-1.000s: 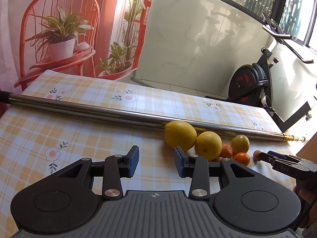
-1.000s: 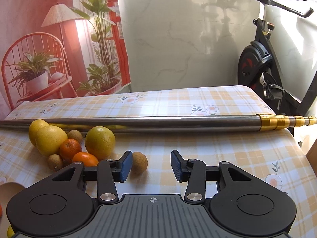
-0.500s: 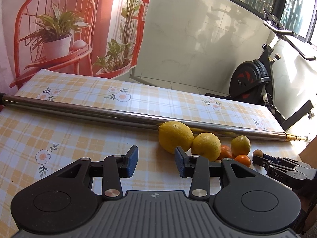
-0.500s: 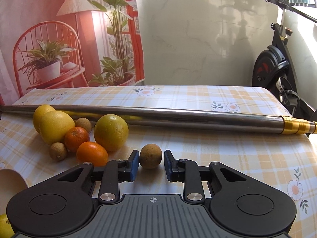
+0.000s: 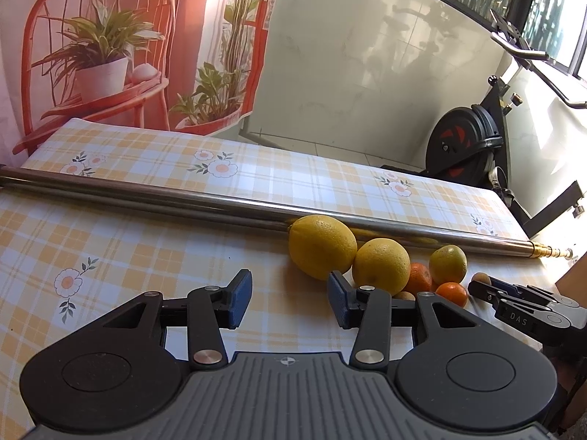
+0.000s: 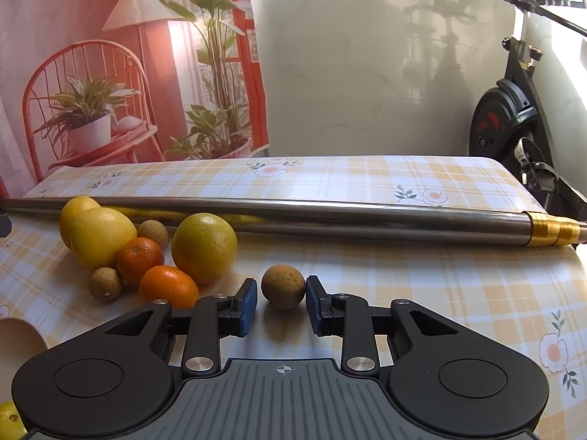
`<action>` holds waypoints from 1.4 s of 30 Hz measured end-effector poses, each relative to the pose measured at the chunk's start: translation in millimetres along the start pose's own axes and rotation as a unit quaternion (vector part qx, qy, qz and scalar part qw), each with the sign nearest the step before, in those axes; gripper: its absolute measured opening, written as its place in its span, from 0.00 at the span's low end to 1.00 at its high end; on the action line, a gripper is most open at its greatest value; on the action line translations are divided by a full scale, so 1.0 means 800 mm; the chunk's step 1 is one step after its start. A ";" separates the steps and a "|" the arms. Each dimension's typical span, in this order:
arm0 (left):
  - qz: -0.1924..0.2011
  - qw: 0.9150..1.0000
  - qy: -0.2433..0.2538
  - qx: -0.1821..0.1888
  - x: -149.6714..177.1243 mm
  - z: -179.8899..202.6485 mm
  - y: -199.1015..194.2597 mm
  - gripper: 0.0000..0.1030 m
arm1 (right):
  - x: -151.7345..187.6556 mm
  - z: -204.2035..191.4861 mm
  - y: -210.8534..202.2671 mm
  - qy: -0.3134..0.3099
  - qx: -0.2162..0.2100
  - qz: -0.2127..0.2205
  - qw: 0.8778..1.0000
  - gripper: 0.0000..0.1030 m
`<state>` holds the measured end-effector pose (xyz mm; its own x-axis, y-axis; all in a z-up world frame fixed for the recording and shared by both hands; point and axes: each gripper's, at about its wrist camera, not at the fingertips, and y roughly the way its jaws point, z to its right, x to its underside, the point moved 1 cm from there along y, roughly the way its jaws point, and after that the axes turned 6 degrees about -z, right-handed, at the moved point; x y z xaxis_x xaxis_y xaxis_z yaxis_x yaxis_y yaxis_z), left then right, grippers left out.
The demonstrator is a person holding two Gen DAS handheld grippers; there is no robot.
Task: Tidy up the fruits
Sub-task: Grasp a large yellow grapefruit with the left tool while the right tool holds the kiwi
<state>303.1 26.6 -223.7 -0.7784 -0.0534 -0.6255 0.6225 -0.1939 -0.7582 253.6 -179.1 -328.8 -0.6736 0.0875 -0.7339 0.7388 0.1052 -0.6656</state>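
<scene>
**A:** Brown little round fruit (image 6: 283,286) now sits right between the right tool (image 6: 281,302) pads; a second ago it was off to the left side, so the tool has slid over and narrowed. Not clenched yet though, there's a sliver of gap on the left.

**B:** And the left tool (image 5: 290,299)?

**A:** Released, holding nothing, near the big lemon (image 5: 322,246). Everything's on a yellow plaid worktop (image 6: 422,278) with a metal pole (image 6: 330,216); exercise bike (image 6: 513,117) behind.
</scene>
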 end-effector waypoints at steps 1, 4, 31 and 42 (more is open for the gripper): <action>-0.001 1.000 -0.001 0.000 0.000 0.000 0.001 0.47 | 0.000 0.000 0.000 0.002 0.002 0.002 1.000 0.25; -0.003 1.000 -0.003 0.003 -0.001 0.001 0.005 0.47 | -0.001 -0.001 0.001 0.005 0.008 0.006 1.000 0.27; -0.041 0.971 -0.232 0.052 -0.049 -0.009 0.097 0.60 | 0.003 0.005 -0.003 0.012 -0.008 0.007 1.000 0.23; -0.063 0.968 -0.238 0.053 -0.044 -0.005 0.124 0.60 | 0.003 0.004 -0.002 0.010 -0.009 0.007 1.000 0.23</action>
<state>392.6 13.3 -277.7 -0.8123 -0.4624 -0.3555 0.5288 -0.3266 -0.7834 250.9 -182.1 -329.5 -0.6637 0.1088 -0.7400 0.7477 0.1222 -0.6527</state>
